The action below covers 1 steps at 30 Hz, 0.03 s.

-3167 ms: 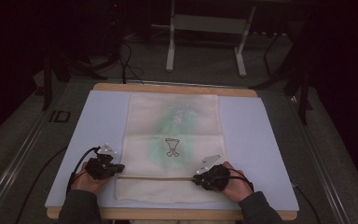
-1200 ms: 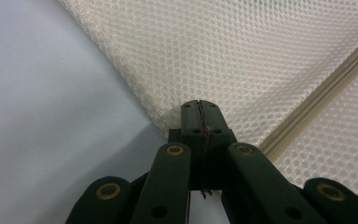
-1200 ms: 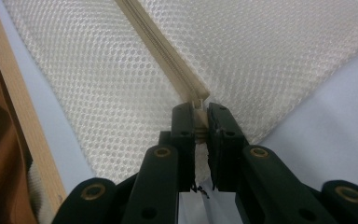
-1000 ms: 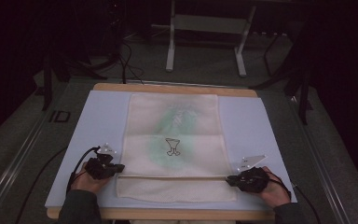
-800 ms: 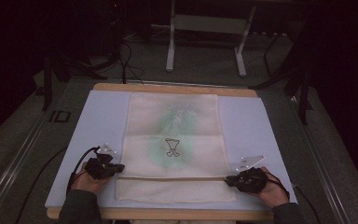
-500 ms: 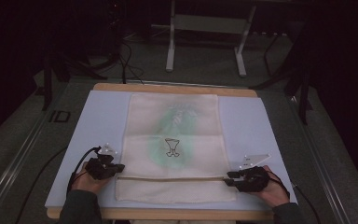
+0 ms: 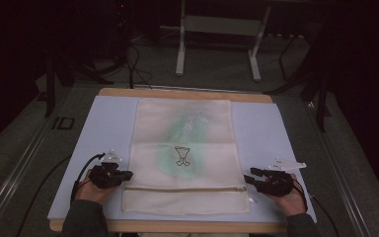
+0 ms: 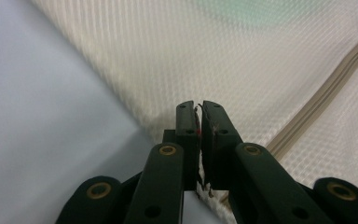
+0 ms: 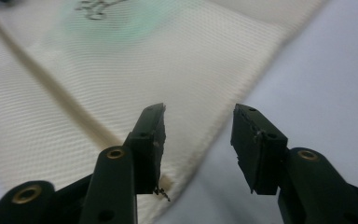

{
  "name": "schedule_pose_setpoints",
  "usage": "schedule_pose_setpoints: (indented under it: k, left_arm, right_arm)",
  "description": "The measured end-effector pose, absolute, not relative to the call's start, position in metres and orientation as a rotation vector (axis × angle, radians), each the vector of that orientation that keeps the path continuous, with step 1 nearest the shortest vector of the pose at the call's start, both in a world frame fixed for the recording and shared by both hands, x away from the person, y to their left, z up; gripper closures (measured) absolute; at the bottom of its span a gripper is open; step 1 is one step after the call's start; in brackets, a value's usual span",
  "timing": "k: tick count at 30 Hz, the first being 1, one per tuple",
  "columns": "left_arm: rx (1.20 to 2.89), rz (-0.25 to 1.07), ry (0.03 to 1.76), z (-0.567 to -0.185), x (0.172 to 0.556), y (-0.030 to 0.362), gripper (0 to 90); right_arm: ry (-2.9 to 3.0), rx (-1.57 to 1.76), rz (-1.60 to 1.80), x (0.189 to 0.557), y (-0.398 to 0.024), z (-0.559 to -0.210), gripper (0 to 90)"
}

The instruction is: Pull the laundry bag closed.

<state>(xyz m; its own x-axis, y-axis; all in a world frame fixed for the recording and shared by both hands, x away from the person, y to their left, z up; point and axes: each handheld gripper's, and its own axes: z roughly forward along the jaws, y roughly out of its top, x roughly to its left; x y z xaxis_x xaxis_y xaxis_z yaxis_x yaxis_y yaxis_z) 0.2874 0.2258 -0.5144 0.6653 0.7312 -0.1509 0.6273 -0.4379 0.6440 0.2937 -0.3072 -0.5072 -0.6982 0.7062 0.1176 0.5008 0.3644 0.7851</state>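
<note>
- Your right gripper (image 9: pixel 198 109) has just been opening: jaws spread, empty, at the mesh zipper bag's (image 7: pixel 182 143) right edge. The left gripper (image 8: pixel 199 105), also just easing apart, shows only a slit (nothing visibly pinched).
- The bag lies flat on the blue mat (image 7: pixel 108 123); a careless re-grip could snag the mesh and bunch the zipper (image 7: pixel 185 188).
- Your hands sit low, flanking the bag.

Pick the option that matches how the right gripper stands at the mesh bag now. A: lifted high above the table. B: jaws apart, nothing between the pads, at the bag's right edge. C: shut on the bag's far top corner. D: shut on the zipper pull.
B: the right gripper has its jaws spread with only bare table and the edge of the mesh bag showing between them, beside the zipper's right end.
</note>
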Motion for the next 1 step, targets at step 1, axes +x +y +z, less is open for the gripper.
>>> schedule_pose_setpoints:
  k: [1]
  left_arm:
    - [2.179, 0.202, 1.044, -0.5137, 0.2872, 0.2273, 83.8]
  right_arm:
    - [2.380, 1.092, 1.233, 0.2950, -0.3075, -0.5092, 53.5]
